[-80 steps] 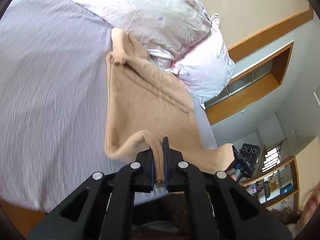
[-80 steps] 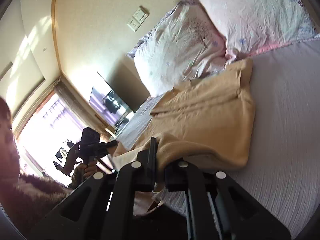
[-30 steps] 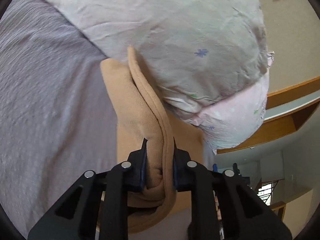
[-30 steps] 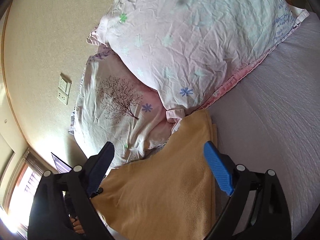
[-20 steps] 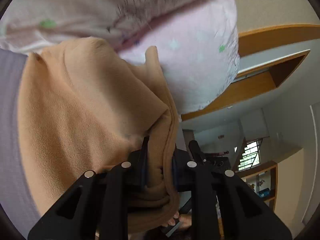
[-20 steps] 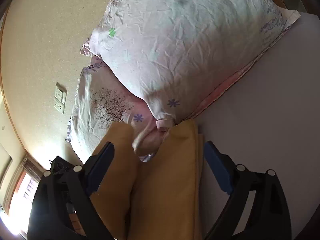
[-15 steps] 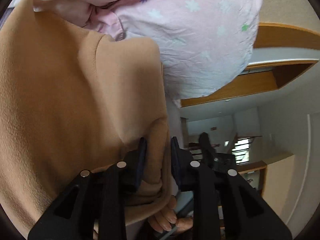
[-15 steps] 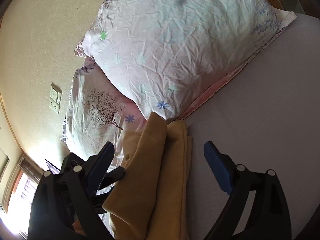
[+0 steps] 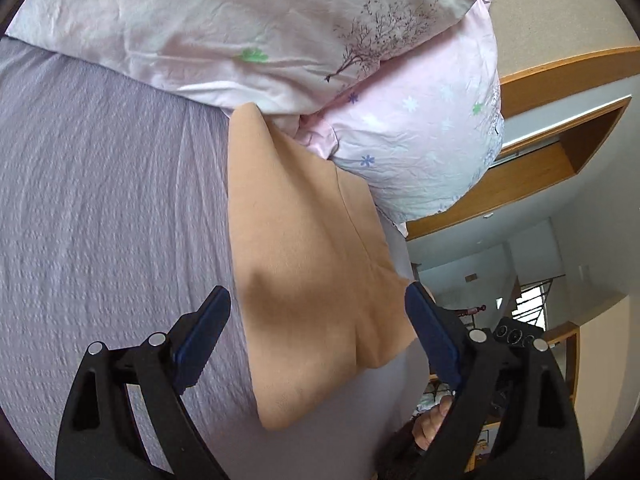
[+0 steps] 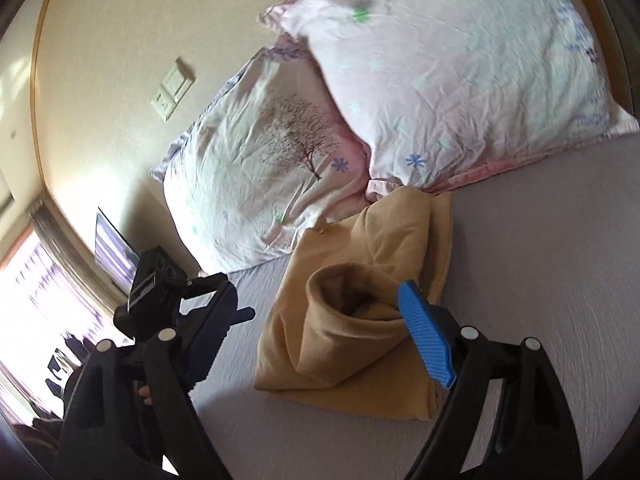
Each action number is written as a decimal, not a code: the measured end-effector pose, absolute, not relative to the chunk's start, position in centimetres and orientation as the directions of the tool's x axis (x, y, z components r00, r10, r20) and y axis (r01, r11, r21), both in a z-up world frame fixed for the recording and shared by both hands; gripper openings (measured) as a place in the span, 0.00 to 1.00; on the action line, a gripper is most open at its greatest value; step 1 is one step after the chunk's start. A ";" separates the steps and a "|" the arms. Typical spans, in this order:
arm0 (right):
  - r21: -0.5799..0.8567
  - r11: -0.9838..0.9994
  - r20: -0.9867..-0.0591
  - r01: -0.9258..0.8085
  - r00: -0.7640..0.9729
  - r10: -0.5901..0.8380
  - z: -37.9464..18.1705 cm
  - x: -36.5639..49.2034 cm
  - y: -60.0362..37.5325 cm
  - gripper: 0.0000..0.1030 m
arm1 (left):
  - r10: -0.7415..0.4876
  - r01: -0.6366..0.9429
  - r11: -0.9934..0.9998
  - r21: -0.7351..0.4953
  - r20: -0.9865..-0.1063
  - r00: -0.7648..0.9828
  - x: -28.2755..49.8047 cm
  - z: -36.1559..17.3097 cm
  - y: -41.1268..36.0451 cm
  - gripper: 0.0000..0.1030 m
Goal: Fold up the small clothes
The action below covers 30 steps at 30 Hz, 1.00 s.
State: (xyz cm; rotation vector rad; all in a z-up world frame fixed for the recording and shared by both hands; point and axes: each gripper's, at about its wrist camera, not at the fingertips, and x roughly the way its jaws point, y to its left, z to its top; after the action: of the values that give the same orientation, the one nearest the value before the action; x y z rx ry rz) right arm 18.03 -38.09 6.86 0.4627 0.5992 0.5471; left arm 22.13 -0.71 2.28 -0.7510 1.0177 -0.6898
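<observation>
Left tongs [image 9: 316,332]: wide, empty, straddling garment's near end | right tongs [image 10: 316,320]: wide, empty, just before the open cuff | tan garment [image 9: 304,240]: folded on bed [image 9: 100,200], far end touching pillows [image 9: 248,32], long axis running away from left tongs.

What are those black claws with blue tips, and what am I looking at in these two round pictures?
Each claw is a hand-held gripper that a person carries, one per hand, with a wide-angle camera looking along its two fingers. One picture comes from the left hand-held gripper, the other from the right hand-held gripper. Both are open and hold nothing. Below them a folded tan garment lies on a bed sheet, its far end touching two pink flowered pillows. In the right view the other gripper shows beside the garment.
</observation>
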 end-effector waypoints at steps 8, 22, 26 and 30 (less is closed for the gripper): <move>0.390 0.879 -0.604 -0.275 0.644 0.470 4.2 20.1 -34.7 0.08 | -0.794 0.349 0.607 -0.713 -0.534 0.289 19.2 3.2 -6.1 0.87; 0.661 0.742 -0.487 -0.114 0.687 0.539 3.7 22.5 -43.0 0.49 | -0.760 0.385 0.644 -0.661 -0.611 0.223 17.9 1.7 -6.6 0.85; 0.554 0.830 -0.623 -0.064 0.629 0.465 2.4 29.2 -40.5 0.40 | -0.748 0.396 0.657 -0.642 -0.623 0.230 17.7 1.6 -7.1 0.85; 0.535 0.843 -0.680 -0.052 0.565 0.467 0.3 32.3 -38.8 0.05 | -0.756 0.385 0.648 -0.657 -0.615 0.223 18.2 1.4 -7.1 0.85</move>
State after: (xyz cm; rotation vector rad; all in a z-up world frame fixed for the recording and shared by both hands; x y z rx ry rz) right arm 32.33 -38.78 0.29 0.4942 0.9277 0.3202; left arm 18.18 -7.12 1.44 -0.4060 1.0829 -0.8177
